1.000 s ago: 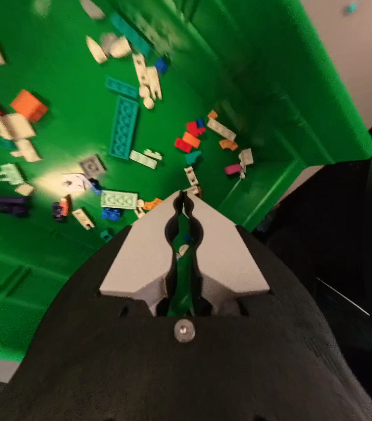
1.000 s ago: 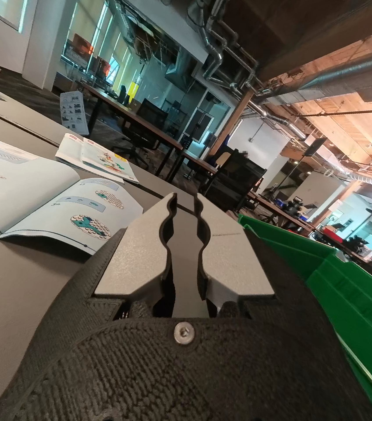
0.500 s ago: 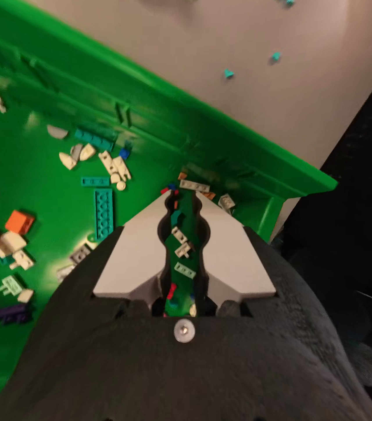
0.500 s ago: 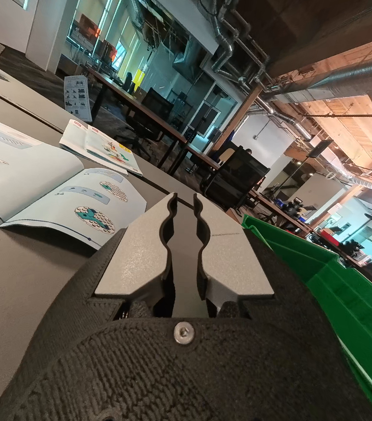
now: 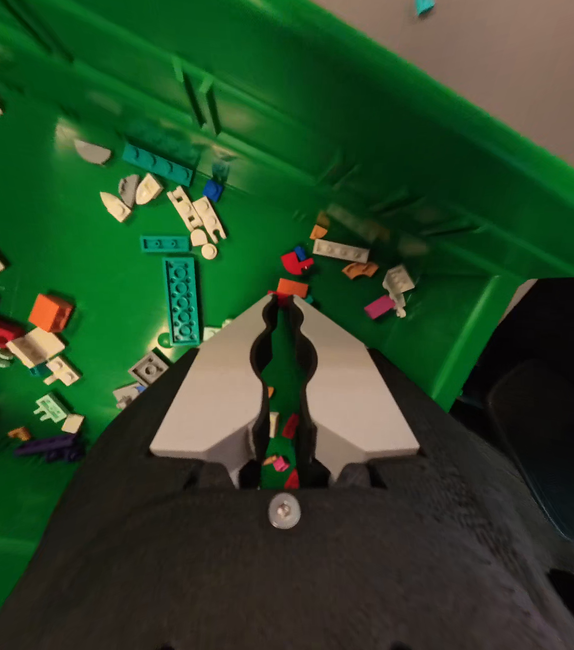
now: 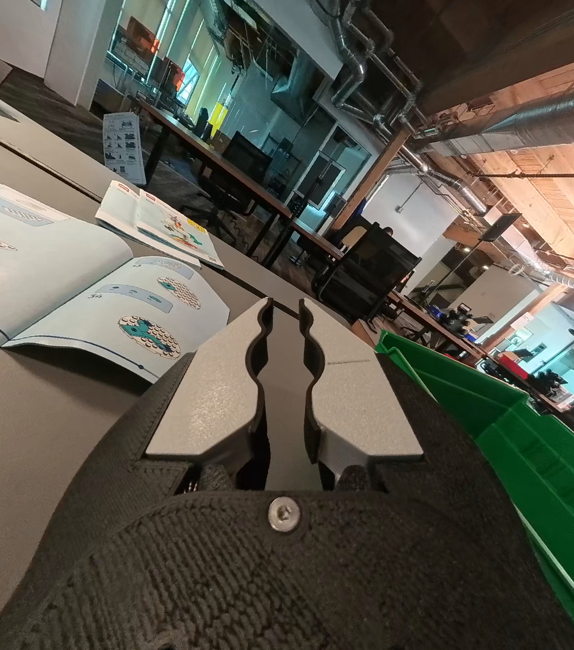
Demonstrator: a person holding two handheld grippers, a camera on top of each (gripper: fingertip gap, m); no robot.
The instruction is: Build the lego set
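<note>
In the left wrist view, my left gripper (image 5: 282, 299) hangs over a green bin (image 5: 313, 123) of loose lego pieces. Its jaws are a narrow gap apart and hold nothing. Its tips sit just below an orange flat piece (image 5: 292, 286), with a red piece (image 5: 294, 263) and a white 1x4 plate (image 5: 340, 250) beyond. A long teal plate (image 5: 182, 302) lies to the left. My right gripper (image 6: 285, 302) is open and empty, low over the grey table (image 6: 32, 439). An open instruction booklet (image 6: 67, 281) lies to its left.
The bin's corner wall (image 5: 472, 334) rises right of my left gripper. The bin's outer side (image 6: 524, 457) stands right of my right gripper. A second booklet (image 6: 166, 225) lies behind the open one. An orange brick (image 5: 50, 312) and several white pieces lie at the bin's left. The white 1x4 plate (image 5: 340, 250) is about 4 cm from my left fingertips and 55 cm from my right.
My left gripper went from shut to open, then narrowed its jaws while moving in towards the pieces near the bin's corner. My right gripper has barely shifted.
</note>
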